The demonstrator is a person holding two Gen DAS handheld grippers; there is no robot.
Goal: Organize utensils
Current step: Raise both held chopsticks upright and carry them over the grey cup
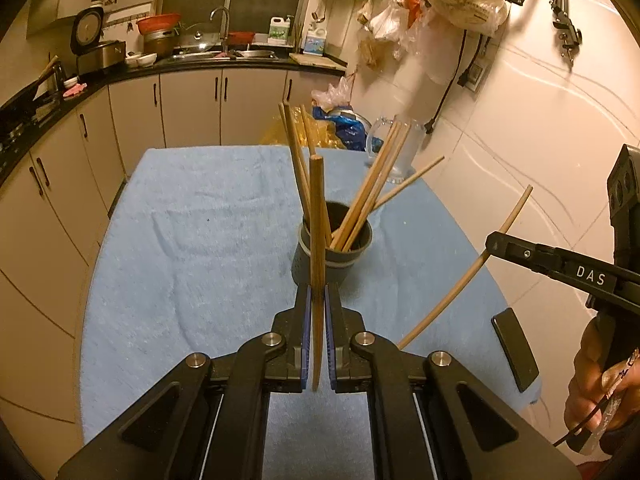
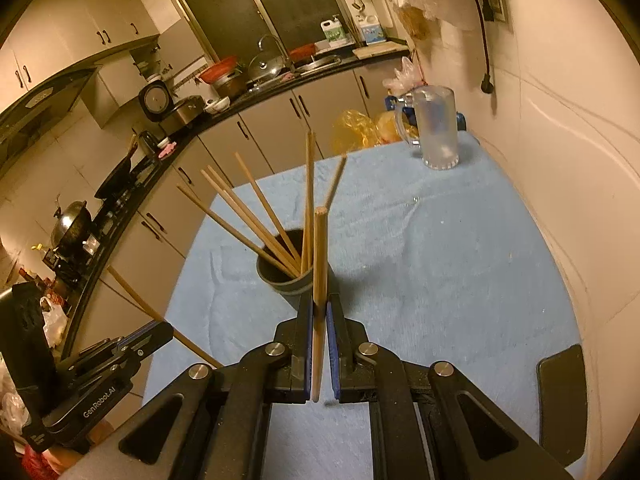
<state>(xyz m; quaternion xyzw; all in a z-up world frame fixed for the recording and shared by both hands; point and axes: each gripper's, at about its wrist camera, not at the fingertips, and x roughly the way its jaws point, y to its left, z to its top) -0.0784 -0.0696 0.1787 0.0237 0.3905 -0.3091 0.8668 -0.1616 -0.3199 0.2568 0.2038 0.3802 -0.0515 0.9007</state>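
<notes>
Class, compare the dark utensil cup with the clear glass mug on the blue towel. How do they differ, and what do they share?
The dark utensil cup is opaque and holds several chopsticks; the glass mug is see-through and holds none. The mug has a side handle; the cup shows none. The mug stands nearer the wall. Both stand upright on the blue towel.

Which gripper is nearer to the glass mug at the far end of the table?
Right, though only by a little. The right gripper holds its chopstick on the mug's side of the grey holder. The left gripper sits beside it, further from the mug.
</notes>
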